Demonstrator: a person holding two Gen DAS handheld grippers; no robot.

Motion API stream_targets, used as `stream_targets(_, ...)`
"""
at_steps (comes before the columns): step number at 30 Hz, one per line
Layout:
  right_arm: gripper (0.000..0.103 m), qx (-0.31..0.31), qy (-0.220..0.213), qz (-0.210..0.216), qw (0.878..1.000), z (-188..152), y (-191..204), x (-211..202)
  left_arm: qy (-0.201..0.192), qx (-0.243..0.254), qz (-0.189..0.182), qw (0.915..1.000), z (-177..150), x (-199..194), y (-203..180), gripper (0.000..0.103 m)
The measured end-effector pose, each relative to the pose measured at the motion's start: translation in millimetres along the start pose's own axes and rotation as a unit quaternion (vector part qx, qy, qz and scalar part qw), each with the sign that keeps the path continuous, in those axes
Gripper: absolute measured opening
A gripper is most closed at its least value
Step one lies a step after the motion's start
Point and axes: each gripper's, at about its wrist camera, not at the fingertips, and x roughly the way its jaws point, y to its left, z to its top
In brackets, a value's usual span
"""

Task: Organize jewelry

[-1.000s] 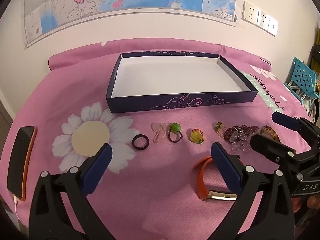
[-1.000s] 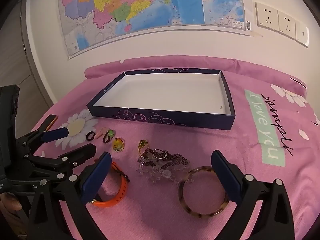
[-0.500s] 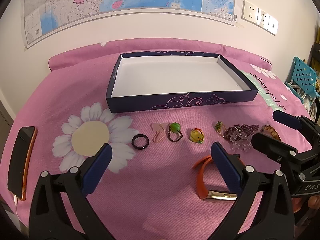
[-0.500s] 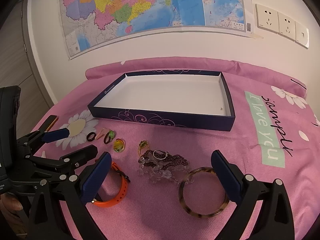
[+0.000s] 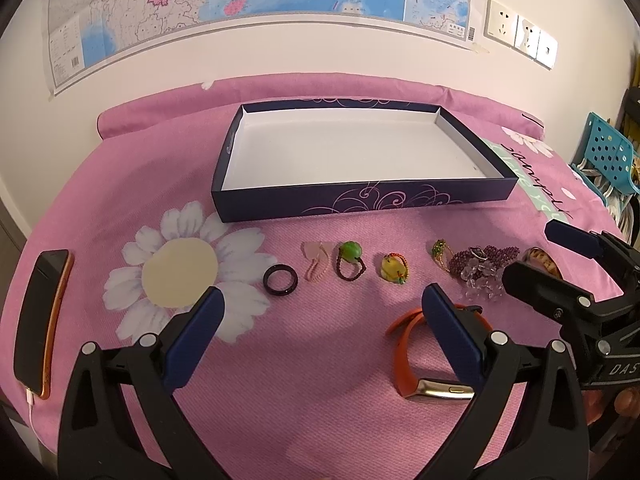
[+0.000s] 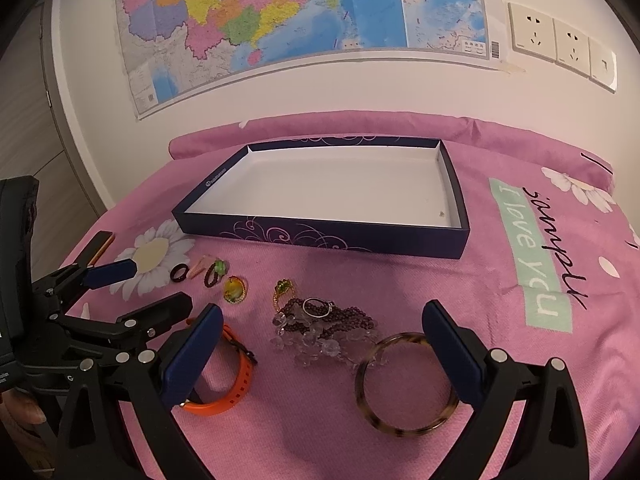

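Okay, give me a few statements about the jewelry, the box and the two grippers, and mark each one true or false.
1. The navy box already holds the tortoiseshell bangle. False: the bangle lies on the pink cover, and the box holds no jewelry.
2. The left gripper and the right gripper are both open. True.
3. The black ring lies left of the green-stone ring. True.
4. The orange band is clamped in the right gripper. False: it lies free on the cover.

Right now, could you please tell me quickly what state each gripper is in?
Left gripper: open, holding nothing.
Right gripper: open, holding nothing.
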Motion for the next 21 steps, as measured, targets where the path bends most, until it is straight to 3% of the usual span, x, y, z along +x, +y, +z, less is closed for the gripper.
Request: stream_targets(21, 0.096, 0.004, -0.002, 0.003, 1.000, -3.2, 0.7, -0.1, 0.004, 0.001, -0.001, 1.0000, -2.2, 1.8, -2.4, 0.097)
